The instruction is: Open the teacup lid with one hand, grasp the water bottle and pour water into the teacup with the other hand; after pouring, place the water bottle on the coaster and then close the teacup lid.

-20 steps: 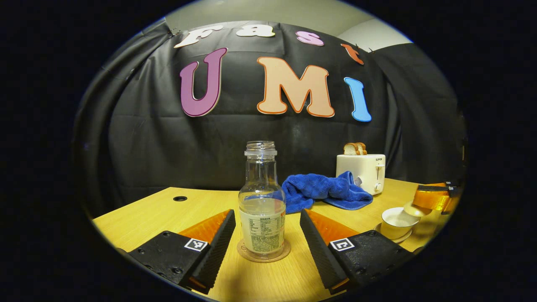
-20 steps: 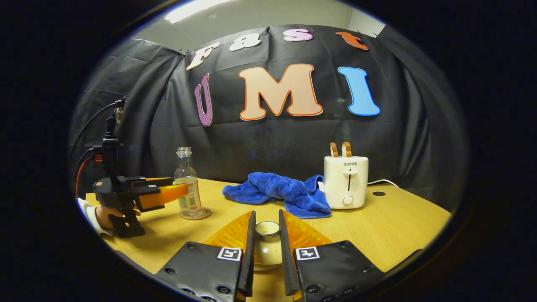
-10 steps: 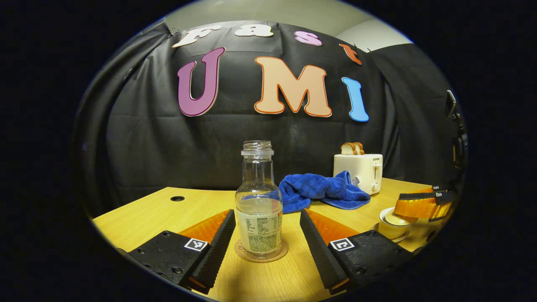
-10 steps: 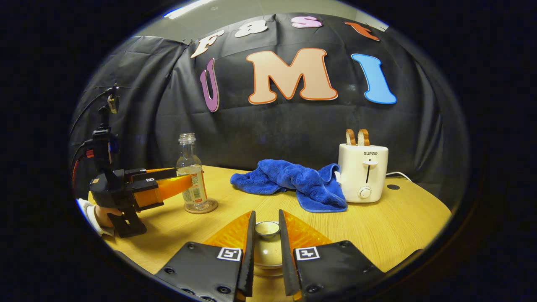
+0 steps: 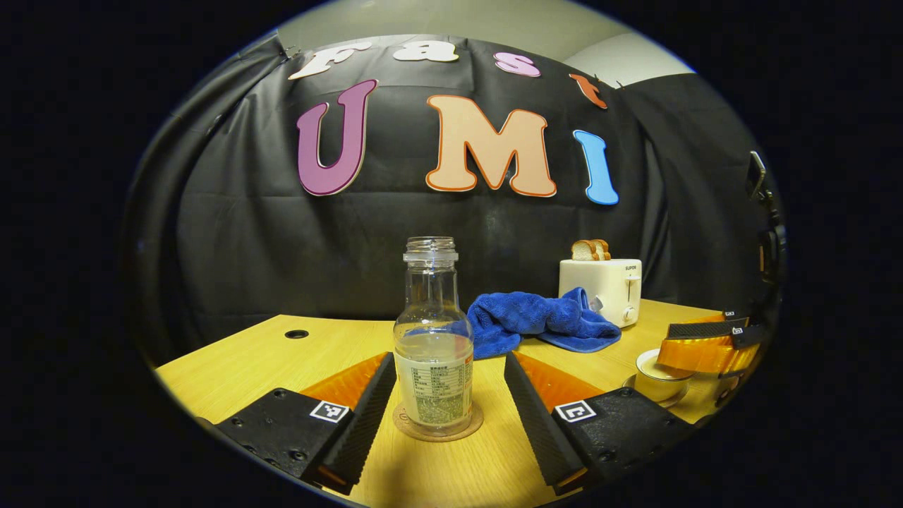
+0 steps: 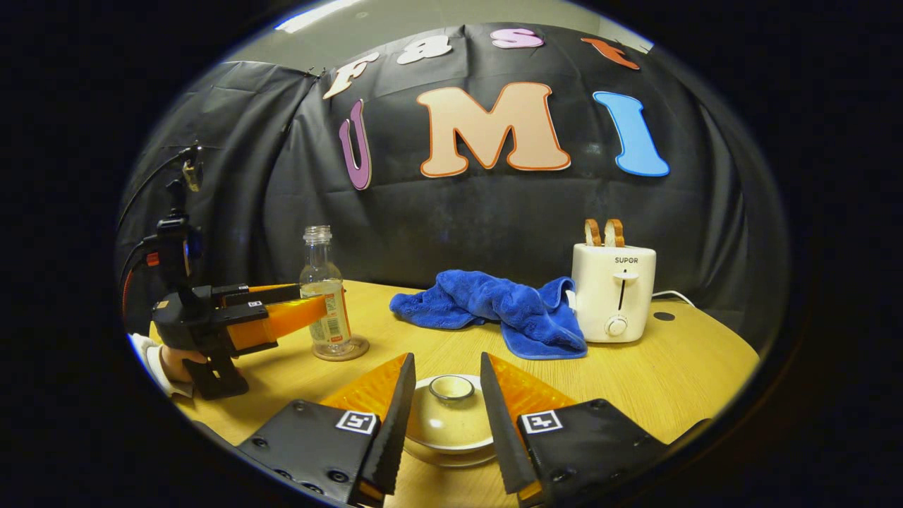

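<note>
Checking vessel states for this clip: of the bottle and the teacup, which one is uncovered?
The water bottle: its mouth is bare, no cap. The teacup has its lid on.

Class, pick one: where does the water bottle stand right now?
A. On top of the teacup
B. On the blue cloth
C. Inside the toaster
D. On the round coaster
D: the water bottle stands upright on the round coaster, between the fingers of the open left gripper.

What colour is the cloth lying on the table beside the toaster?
Bright blue, plain with no pattern. The cloth shows best in the right gripper view.
</note>
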Demonstrator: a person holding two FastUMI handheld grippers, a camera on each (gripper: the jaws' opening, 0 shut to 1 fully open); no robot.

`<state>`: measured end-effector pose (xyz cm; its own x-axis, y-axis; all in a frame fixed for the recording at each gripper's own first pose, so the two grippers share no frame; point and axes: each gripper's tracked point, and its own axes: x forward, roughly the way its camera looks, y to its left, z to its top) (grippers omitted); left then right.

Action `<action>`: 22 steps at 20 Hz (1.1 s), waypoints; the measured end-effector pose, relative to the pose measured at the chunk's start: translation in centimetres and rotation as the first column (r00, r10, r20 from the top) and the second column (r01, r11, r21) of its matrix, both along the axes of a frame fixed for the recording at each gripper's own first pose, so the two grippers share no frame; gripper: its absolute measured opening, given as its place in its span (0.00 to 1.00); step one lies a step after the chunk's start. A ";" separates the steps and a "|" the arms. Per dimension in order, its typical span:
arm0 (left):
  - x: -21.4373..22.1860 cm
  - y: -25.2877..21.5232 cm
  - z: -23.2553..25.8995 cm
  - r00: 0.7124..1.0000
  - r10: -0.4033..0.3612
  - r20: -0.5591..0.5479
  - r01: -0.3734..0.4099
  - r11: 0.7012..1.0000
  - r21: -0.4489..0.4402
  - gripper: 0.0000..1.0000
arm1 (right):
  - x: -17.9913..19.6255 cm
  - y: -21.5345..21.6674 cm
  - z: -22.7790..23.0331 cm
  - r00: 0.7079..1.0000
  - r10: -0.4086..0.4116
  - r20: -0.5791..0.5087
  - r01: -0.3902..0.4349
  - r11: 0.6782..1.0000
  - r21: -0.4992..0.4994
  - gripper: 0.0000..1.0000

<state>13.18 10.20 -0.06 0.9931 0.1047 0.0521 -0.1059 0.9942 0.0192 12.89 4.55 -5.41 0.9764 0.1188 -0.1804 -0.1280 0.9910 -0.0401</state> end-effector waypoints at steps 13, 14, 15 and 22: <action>-0.3 0.6 0.0 0.999 0.032 -0.002 -0.032 0.999 -0.002 0.90 | -2.8 -6.2 2.6 0.965 -0.227 0.134 0.228 0.974 0.003 0.81; -0.5 0.7 -0.1 0.999 0.041 -0.004 -0.041 0.999 -0.003 0.90 | -3.1 -7.1 2.6 0.958 -0.253 0.137 0.256 0.967 0.001 0.84; -0.8 0.8 0.0 0.999 0.051 -0.001 -0.051 0.999 -0.001 0.90 | -3.5 -8.2 2.8 0.947 -0.288 0.142 0.291 0.957 -0.001 0.80; -4.3 2.5 -0.2 0.980 0.198 -0.001 -0.198 0.980 -0.005 0.90 | -5.8 -13.5 3.5 0.860 -0.483 0.165 0.492 0.871 -0.013 0.81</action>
